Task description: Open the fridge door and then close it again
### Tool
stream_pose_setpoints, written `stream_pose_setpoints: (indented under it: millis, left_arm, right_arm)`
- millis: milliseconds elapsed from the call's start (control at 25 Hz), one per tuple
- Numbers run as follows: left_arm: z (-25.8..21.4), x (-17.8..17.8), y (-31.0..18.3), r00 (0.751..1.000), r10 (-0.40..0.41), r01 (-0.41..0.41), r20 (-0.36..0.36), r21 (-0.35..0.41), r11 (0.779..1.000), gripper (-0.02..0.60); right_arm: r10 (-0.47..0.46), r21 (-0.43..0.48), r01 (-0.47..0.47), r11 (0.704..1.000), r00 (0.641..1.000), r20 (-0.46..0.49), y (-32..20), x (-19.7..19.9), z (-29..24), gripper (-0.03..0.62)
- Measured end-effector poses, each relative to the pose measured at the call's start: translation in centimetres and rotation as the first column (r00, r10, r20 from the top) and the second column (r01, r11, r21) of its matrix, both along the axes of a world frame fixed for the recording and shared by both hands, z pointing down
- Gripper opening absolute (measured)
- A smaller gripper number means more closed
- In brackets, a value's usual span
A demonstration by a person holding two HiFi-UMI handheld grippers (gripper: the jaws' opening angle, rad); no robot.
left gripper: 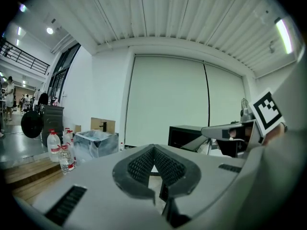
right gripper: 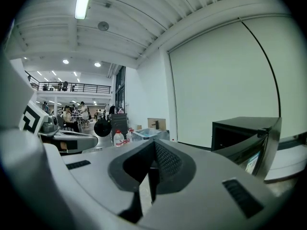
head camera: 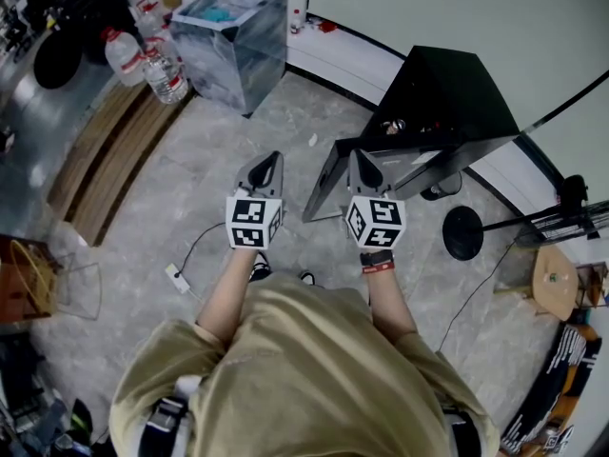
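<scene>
Black fridge (head camera: pixel 447 93) sat upper right in the head view. Its door (head camera: pixel 322 187) already stood swung out toward frame centre, free edge near your right gripper (head camera: pixel 358 157); whether they touched, couldn't tell. Both sets of jaws were pressed together with nothing between them, on the right gripper and the left gripper (head camera: pixel 273 157) alike.

Opening looked done, so closing was likely the step in hand. With jaws together you could push, not grab. Best bet was to lay the closed tip flat on the door's outer face near the free edge, far from the hinge, and follow the arc until it seated. A poke at the corner risked slipping off.

Bare floor lay open at centre and left of the door, so the swing had space. A round stand base (head camera: pixel 463 231) stood just right of the fridge, with a wooden stool (head camera: pixel 555 279) further lower right; that side was tight. A power strip (head camera: pixel 178 277) lay by your feet, lower left. Water bottles (head camera: pixel 157 65) and a translucent bin (head camera: pixel 233 41) were well apart, upper left.
</scene>
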State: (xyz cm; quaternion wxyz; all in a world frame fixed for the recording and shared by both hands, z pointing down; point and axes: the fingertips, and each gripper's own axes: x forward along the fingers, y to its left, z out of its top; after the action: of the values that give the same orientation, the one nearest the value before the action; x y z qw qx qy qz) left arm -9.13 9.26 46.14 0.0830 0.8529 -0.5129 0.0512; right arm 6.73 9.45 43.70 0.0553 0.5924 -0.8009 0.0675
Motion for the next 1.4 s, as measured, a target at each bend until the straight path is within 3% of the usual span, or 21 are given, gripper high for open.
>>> stream_pose_setpoints:
  millis: [440, 760, 920, 1120, 1400]
  left_arm:
    - [2.4, 2.5, -1.2, 0.997, 0.075, -0.074, 0.016, -0.052, 0.996, 0.021]
    - [4.5, 4.0, -1.6, 0.99, 0.138, -0.136, 0.01, -0.106, 0.985, 0.021]
    - [5.9, 4.5, -1.8, 0.986, 0.166, -0.165, 0.002, -0.135, 0.977, 0.023]
    - [7.7, 5.8, -1.8, 0.976, 0.216, -0.21, 0.018, -0.175, 0.962, 0.032]
    - [10.7, 7.2, -1.2, 0.956, 0.293, -0.279, 0.022, -0.252, 0.927, 0.066]
  right_arm:
    - [-0.011, -0.042, 0.006, 0.999, 0.994, -0.111, -0.9, 1.3, 1.5, 0.025]
    - [-0.067, -0.065, 0.055, 0.996, 0.976, -0.207, -1.3, 2.1, 1.7, 0.026]
    - [-0.115, -0.086, 0.094, 0.992, 0.953, -0.281, -1.6, 2.4, 1.8, 0.067]
    - [-0.226, -0.143, 0.183, 0.973, 0.888, -0.4, -1.7, 2.7, 2.3, 0.12]
    - [-0.433, -0.284, 0.328, 0.901, 0.698, -0.57, -1.8, 2.0, 3.9, 0.192]
